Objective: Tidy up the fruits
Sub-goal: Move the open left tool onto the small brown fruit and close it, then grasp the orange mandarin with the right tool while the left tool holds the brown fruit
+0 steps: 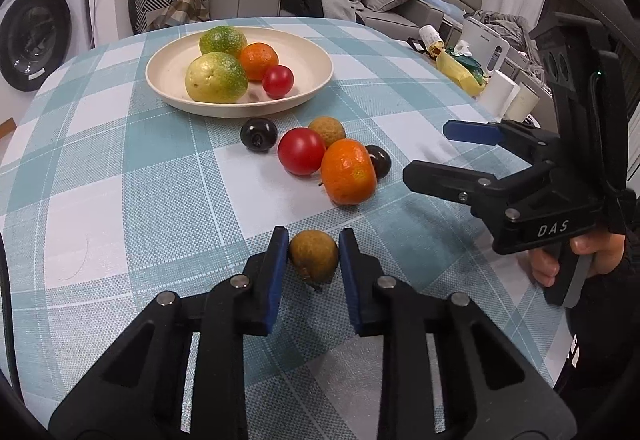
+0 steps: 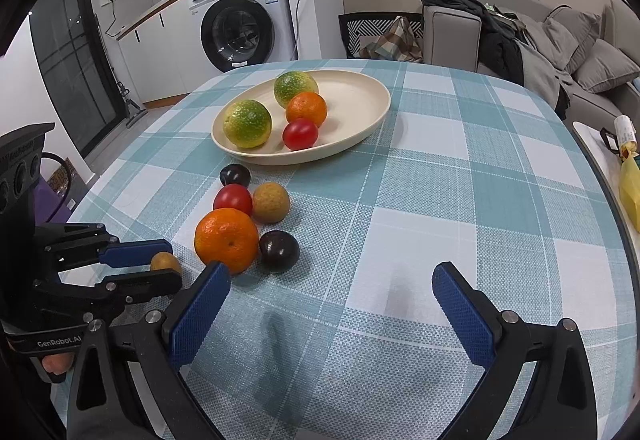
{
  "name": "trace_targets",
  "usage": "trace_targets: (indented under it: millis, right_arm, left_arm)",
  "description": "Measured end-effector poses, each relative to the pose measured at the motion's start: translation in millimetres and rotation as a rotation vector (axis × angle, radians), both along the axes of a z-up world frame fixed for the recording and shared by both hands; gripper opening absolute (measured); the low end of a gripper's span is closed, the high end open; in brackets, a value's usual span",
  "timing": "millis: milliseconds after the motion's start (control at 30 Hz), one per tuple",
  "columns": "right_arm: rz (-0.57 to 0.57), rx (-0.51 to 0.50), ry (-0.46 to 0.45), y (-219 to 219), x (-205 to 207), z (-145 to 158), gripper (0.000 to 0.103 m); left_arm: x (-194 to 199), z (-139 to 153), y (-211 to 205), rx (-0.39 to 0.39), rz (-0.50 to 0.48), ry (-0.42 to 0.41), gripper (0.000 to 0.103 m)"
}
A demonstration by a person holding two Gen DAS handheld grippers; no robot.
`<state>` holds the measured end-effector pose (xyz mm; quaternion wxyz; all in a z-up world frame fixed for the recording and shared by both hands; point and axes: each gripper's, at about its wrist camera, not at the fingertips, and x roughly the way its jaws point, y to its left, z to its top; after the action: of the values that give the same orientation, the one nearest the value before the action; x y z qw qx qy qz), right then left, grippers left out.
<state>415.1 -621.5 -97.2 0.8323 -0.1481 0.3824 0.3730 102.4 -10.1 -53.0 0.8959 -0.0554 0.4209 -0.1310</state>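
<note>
Left gripper [image 1: 313, 254] has its blue pads pressed against both sides of a small brown fruit [image 1: 314, 257] on the checked tablecloth [image 1: 120, 200], so I judge it clamped on that fruit; whether the fruit is lifted I cannot tell. Right gripper [image 2: 331, 300] hangs spread wide and empty beside the loose pile.

Four fruits already sit in the cream plate [image 1: 316, 56]. Five more wait near it: an orange [image 1: 348, 172], a tomato [image 1: 301, 151], another brown fruit [image 1: 327, 131] and two dark plums [image 1: 258, 134]. I reckon we're under halfway.

My fruit is slightly egg-shaped, stem nub pointing toward the camera.
</note>
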Motion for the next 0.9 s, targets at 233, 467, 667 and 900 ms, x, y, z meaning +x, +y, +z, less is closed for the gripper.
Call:
trace_targets:
  millis: [233,467,667,900]
  right_arm:
    - [0.006,0.005,0.006,0,0,-1,0.103]
    - [0.075,0.012,0.039,5,-7,-2,0.103]
    - [0.151,0.000,0.029,17,-22,-2,0.102]
    - [0.228,-0.025,0.026,38,-25,-2,0.084]
  left_arm:
    - [-3,3,3,-0.017,0.007,-0.016,0.023]
    - [-7,8,9,-0.034,0.035,-0.048,0.023]
    - [-9,13,20,-0.043,0.099,-0.079,0.023]
    - [-11,18,33,-0.054,0.156,-0.115,0.023]
